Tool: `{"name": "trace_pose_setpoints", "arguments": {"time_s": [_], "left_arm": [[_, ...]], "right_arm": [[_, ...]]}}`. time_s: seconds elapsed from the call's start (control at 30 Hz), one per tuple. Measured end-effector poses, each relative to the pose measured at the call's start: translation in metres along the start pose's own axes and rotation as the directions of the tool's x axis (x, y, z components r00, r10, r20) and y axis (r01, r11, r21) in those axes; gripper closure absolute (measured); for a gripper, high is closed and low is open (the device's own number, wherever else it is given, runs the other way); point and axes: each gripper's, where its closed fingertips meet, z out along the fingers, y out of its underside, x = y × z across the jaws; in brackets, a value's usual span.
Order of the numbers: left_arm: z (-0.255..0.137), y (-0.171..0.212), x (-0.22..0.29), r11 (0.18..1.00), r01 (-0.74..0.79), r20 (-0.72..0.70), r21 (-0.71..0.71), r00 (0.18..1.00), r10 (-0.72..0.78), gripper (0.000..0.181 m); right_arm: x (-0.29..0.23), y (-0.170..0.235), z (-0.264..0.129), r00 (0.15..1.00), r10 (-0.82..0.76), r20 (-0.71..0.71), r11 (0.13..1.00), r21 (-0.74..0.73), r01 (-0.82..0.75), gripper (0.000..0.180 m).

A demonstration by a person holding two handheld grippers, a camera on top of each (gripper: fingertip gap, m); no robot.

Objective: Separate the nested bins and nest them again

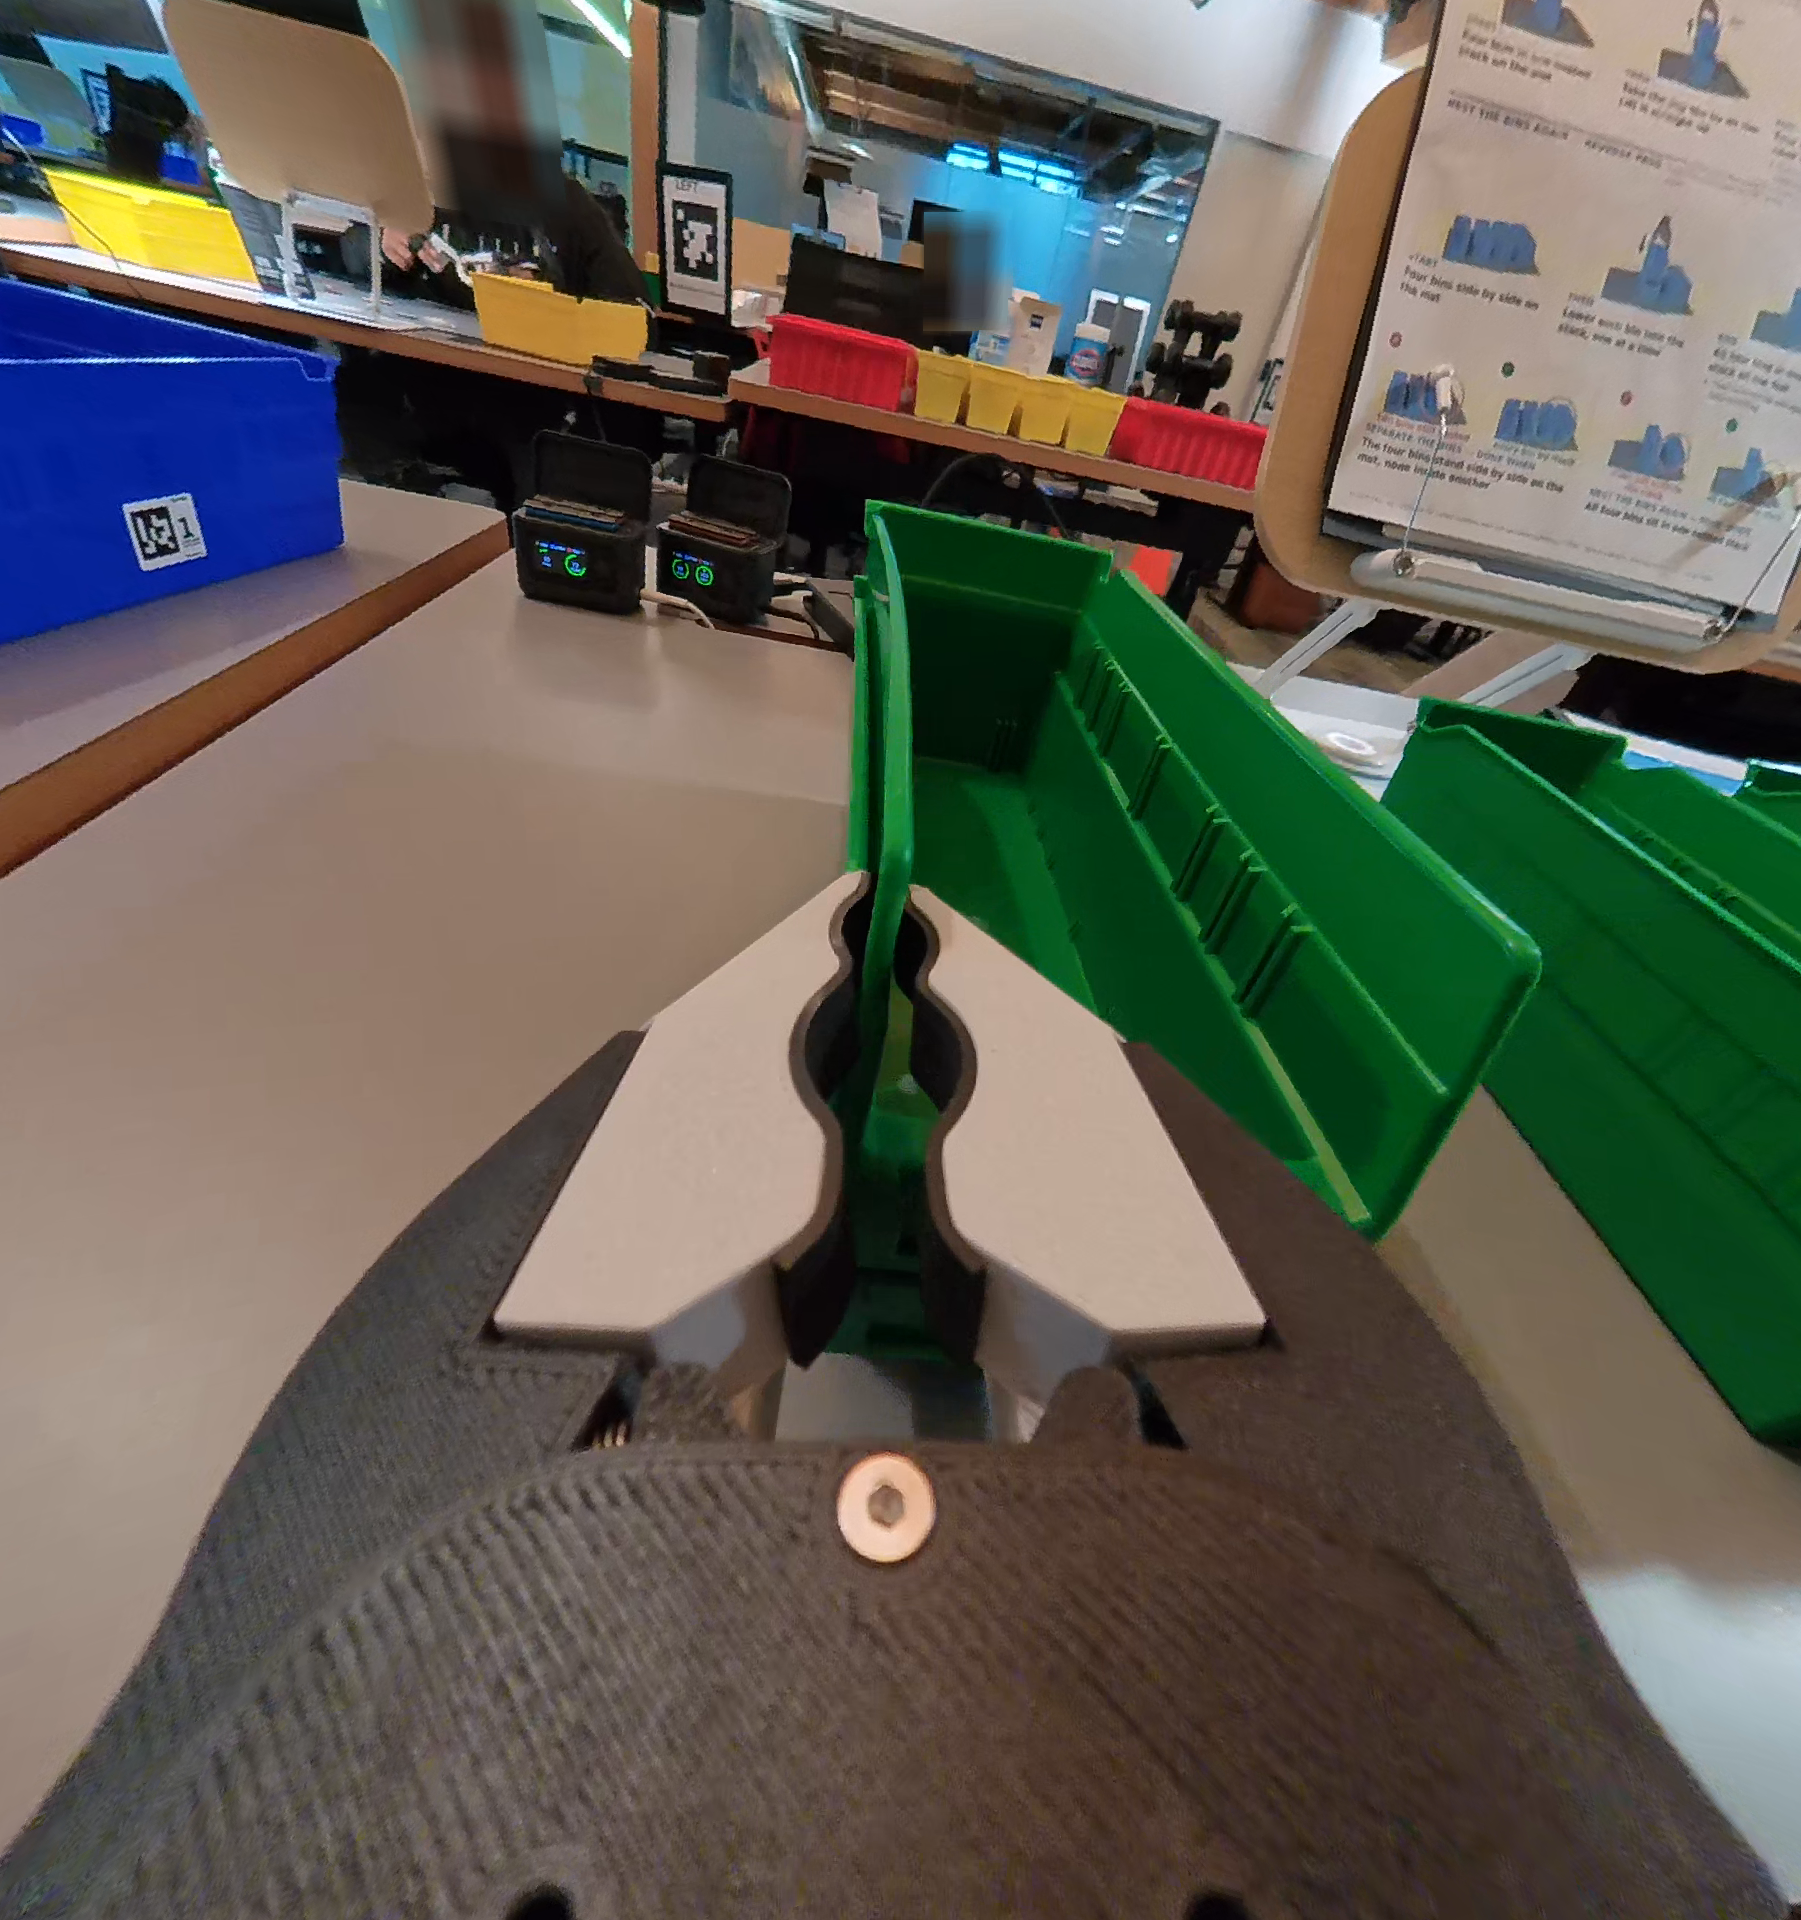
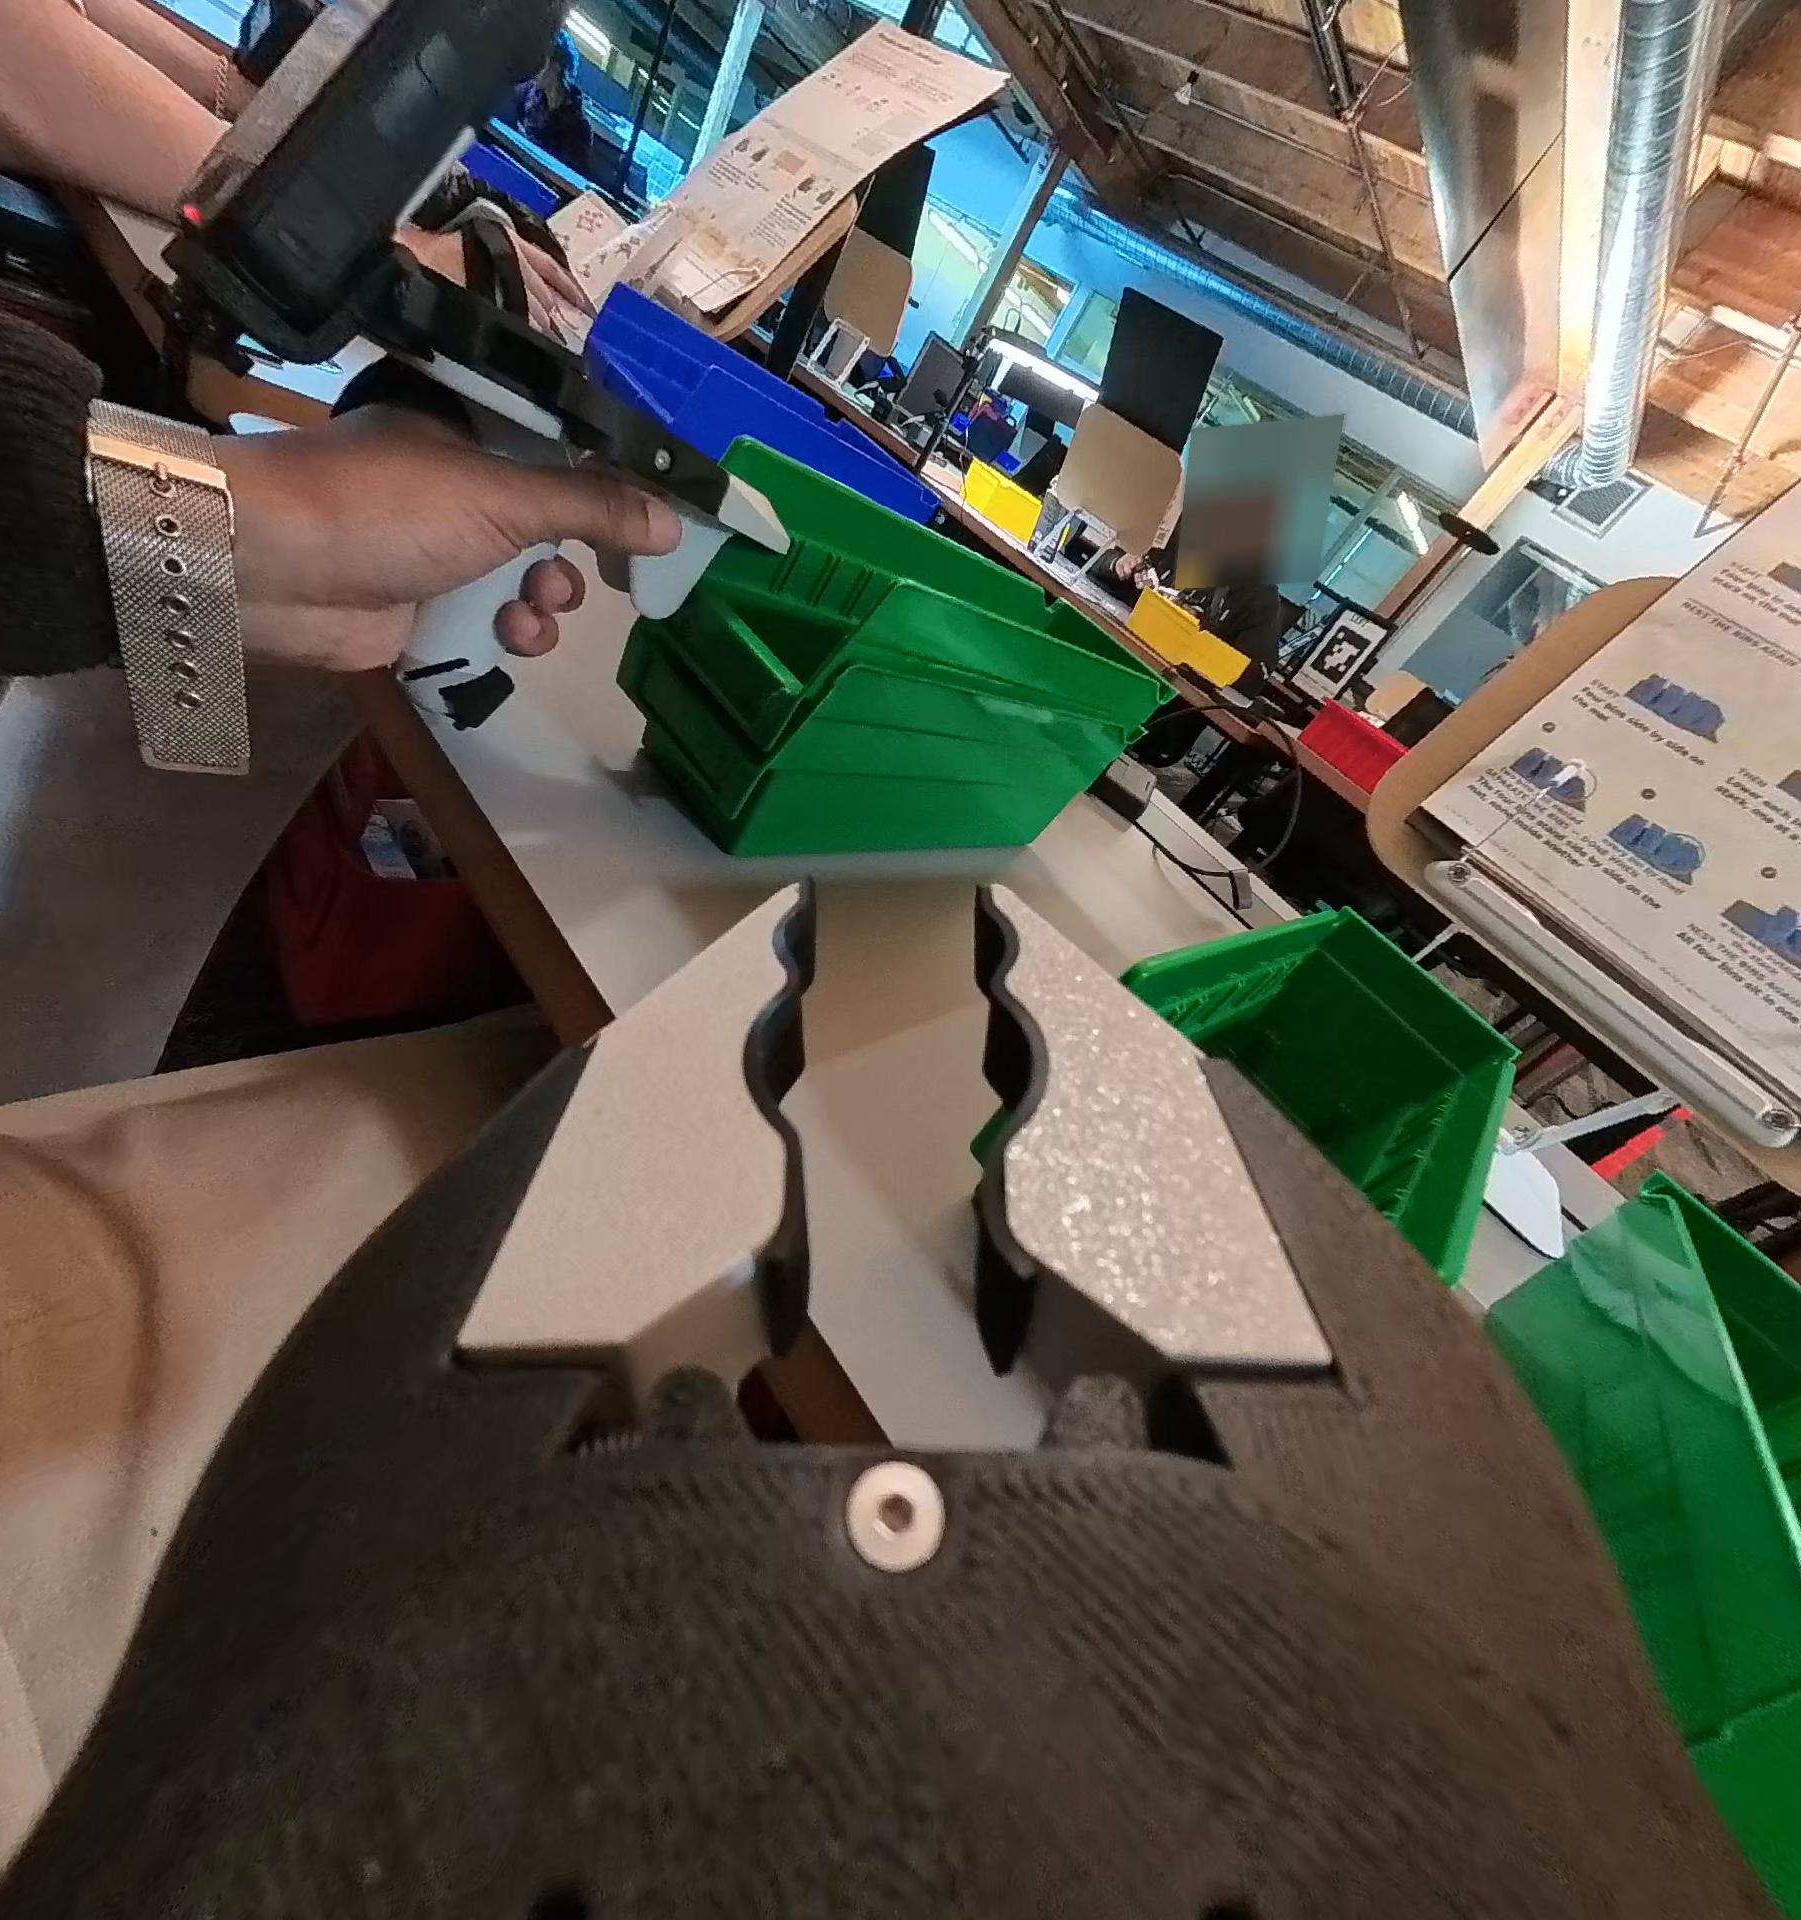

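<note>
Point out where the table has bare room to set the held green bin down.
Bare table lies left of the held green bin, out to the blue bin. To its right, more green bins crowd close. The right gripper is open, empty.

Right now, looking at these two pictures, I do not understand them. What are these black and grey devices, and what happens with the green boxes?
They are hand-held grippers, each with a camera looking along its two fingers. The left wrist view shows the left gripper shut on the wall of a green bin, which is tilted. The right wrist view shows the right gripper open and empty; farther off, a hand holds the left gripper at that bin. More green bins stand apart on the grey table.
</note>
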Motion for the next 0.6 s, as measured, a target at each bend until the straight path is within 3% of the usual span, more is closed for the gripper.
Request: {"name": "trace_pose_setpoints", "arguments": {"time_s": [0.6], "left_arm": [[-0.0069,0.0006,0.0036,0.998,-0.058,0.022,-0.006,0.998,0.059,0.181]], "right_arm": [[0.0011,0.0013,0.0006,1.000,-0.004,-0.002,1.000,-0.007,0.004,0.150]]}}
